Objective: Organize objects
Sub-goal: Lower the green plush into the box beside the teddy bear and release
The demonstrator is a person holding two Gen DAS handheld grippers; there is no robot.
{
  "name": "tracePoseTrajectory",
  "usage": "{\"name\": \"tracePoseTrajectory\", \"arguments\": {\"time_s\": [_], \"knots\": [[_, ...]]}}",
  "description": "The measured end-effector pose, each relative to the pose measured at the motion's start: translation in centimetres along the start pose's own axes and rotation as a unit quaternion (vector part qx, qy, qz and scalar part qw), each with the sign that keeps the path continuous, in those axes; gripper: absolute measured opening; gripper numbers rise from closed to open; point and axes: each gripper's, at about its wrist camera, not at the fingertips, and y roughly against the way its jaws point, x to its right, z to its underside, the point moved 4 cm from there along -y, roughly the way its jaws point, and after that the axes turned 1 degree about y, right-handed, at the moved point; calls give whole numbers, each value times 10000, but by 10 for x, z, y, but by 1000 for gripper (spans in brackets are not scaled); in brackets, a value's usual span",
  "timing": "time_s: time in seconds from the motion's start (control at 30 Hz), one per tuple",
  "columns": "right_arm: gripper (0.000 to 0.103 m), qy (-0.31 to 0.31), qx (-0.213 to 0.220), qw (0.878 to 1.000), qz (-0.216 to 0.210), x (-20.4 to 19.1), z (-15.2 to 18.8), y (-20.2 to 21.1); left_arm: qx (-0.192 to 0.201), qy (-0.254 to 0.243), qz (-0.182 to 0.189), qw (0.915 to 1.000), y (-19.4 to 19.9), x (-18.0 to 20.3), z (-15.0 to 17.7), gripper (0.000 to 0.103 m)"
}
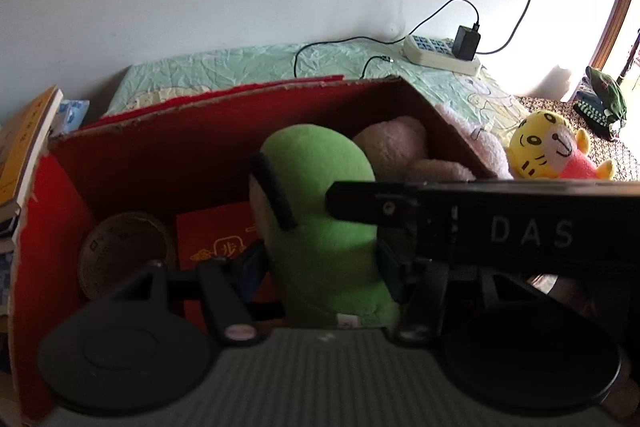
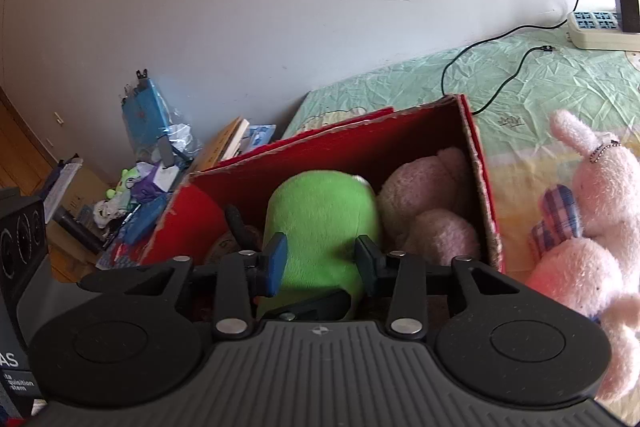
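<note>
Left wrist view first, scanning from the left: yellow books (image 1: 24, 147) stand outside the red cardboard box (image 1: 168, 155). On the box floor lie a round lid-like disc (image 1: 120, 251) with print too blurred to read, and a red packet (image 1: 218, 239) with a gold emblem; one Chinese character, possibly 步, shows, the rest hidden. Centre: the green plush toy (image 1: 320, 219) stands upright inside the box, and both tongs pinch it. The left gripper (image 1: 320, 269) has its blue pads pressed into the toy's lower flanks, holding it; the right gripper (image 2: 320, 259) is likewise clamped on it in the right wrist view, pads denting the fabric. A black housing crossing the left view reads "DAS". Just right of the green toy a pink plush (image 1: 396, 147) already sits in the box. Progress, as a judgement: about midway, with one toy stowed, the green one lowered in but not released. Left outside on the bed to the right: a yellow tiger plush (image 1: 556, 147) and a pale pink rabbit plush (image 2: 592, 227) touching the box's right wall. Far right, a power strip (image 1: 440, 57) with black charger; no legible markings. Right wrist view, lower-left edge: fragments "AS" and small type ending "quisition", partly cut off.
</note>
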Motion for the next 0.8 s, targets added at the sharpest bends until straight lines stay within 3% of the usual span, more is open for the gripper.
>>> {"name": "tracePoseTrajectory", "arguments": {"time_s": [0.07,0.13,0.33,0.4,0.5,0.63,0.8], "knots": [[26,31,48,10000,79,4,-1,-1,-34,-99,-53,9999,-2,0,2,58],[20,59,63,9999,120,7,0,-2,-16,-162,-62,9998,0,0,4,59],[19,612,37,9977,292,-1,5,-5,-19,-136,52,9999,12,-5,7,60],[19,685,32,9969,376,-1,5,-5,26,-188,105,9998,18,-3,8,66],[19,508,51,9982,320,2,3,-2,36,-271,163,9995,19,3,9,70],[20,261,157,9992,249,7,2,10,111,-445,15,9989,13,15,7,70],[24,-2,341,9992,188,10,3,31,90,-496,-111,9987,5,18,4,78]]}}
